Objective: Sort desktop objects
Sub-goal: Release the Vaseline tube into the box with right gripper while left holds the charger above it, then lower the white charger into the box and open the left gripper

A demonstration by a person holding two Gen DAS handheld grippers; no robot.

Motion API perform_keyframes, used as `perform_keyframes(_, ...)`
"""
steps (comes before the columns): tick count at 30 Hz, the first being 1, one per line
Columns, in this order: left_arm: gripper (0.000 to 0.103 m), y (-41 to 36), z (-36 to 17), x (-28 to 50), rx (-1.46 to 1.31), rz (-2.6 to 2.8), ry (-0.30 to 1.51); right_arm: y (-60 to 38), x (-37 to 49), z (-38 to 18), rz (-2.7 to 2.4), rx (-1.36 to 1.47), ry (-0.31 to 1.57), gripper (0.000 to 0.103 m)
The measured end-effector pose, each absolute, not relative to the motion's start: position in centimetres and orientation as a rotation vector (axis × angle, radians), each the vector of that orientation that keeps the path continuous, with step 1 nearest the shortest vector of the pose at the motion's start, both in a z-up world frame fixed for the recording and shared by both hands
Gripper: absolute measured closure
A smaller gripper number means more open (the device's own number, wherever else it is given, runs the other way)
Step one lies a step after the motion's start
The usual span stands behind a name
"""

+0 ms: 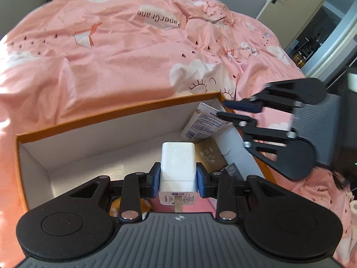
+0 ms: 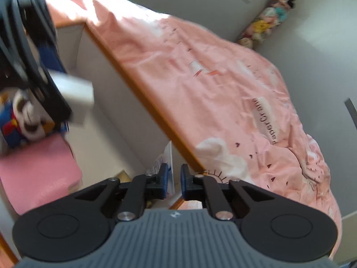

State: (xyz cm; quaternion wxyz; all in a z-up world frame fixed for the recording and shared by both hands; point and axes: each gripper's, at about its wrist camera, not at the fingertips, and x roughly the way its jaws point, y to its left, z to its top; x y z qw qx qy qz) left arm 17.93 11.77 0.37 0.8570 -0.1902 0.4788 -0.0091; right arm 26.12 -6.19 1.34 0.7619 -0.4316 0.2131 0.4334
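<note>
My left gripper (image 1: 178, 179) is shut on a white plug-in charger (image 1: 178, 163), holding it above the open orange-rimmed cardboard box (image 1: 111, 114) with its prongs toward the camera. A white lotion tube (image 1: 200, 125) leans in the box's far right corner, with a gold card (image 1: 207, 156) lying beside it. My right gripper (image 2: 174, 175) hovers at that corner with a narrow gap between its blue pads (image 2: 164, 173) and nothing pressed between them. The tube (image 2: 166, 163) shows just behind the gap. In the right wrist view the charger (image 2: 75, 93) is blurred at the upper left.
The box sits on a bed with a rumpled pink cover (image 1: 111, 55). Inside it lie a pink flat item (image 2: 38, 174) and a plush toy (image 2: 24, 116). A door (image 1: 290, 11) stands open at the far right. Dolls (image 2: 267, 17) line the wall corner.
</note>
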Motion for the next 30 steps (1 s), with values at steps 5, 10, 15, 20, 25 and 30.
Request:
perform_keyframes(5, 0.066, 12.1, -2.1, 20.2, -0.522, -0.029, 1.085, -8.2, 25.4, 3.6, 0.884, -0.792, 0.427, 0.083)
perform_keyframes(10, 0.066, 12.7, -4.5, 22.0, -0.657, 0.032, 1.121, -10.0, 24.9, 4.6, 0.883, -0.686, 0.432, 0.083)
perform_keyframes(15, 0.066, 13.2, -6.0, 23.1, -0.707, 0.154, 1.089, -10.7, 24.7, 4.3, 0.870, -0.671, 0.437, 0.083)
perform_keyframes(20, 0.066, 12.6, -7.6, 24.1, -0.692, 0.215, 1.098, -11.0, 24.5, 3.9, 0.864, -0.672, 0.439, 0.083)
perform_keyframes(25, 0.066, 11.8, -8.6, 24.3, -0.669, 0.208, 1.145, -11.5, 24.6, 3.6, 0.859, -0.649, 0.447, 0.083)
perform_keyframes(30, 0.066, 11.7, -8.7, 24.2, -0.680, 0.191, 1.175, -11.8, 24.9, 3.0, 0.856, -0.641, 0.460, 0.083)
